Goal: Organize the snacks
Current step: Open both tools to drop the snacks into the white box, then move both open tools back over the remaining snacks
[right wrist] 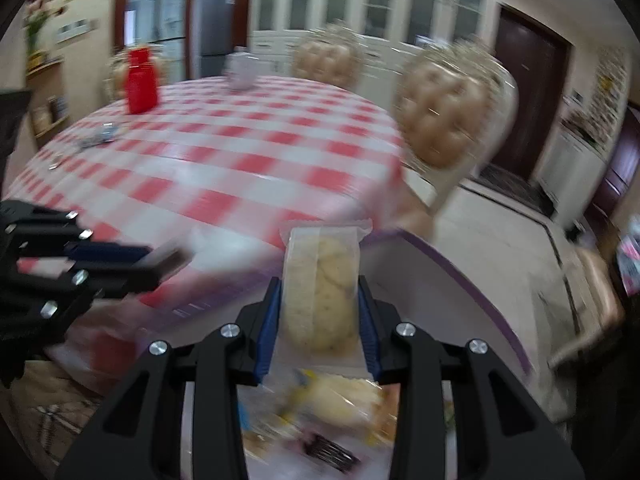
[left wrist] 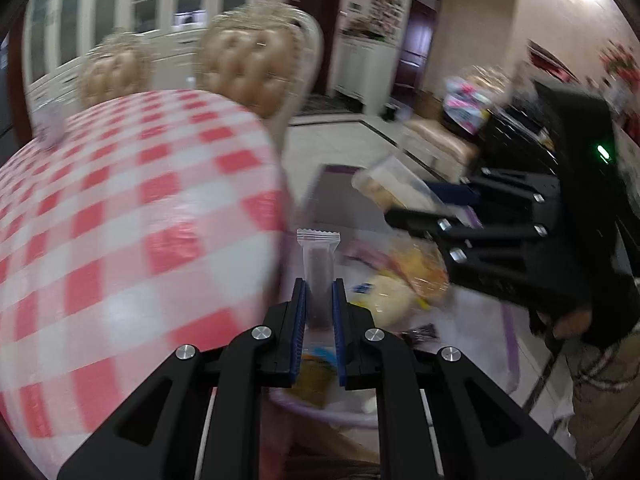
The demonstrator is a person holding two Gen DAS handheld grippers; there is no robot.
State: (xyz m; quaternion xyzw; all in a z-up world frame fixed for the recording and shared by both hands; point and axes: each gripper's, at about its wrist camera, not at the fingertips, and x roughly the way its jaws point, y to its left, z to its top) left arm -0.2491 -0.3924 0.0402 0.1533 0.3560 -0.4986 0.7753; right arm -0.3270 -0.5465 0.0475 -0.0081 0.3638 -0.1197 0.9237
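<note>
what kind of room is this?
Most likely a home dining room: a round table in a red-and-white checked cloth, tufted ornate dining chairs and white glass-door cabinets along the wall.

Snack bin [left wrist: 510, 344] right of table [left wrist: 120, 200]

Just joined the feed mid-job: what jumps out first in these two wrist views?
Each gripper carries a snack: the left gripper jaws clamp a slim clear-wrapped bar, the right gripper a wrapped pale cookie. Both hang over a purple-rimmed bin of snacks, beside the red-checked table.
</note>
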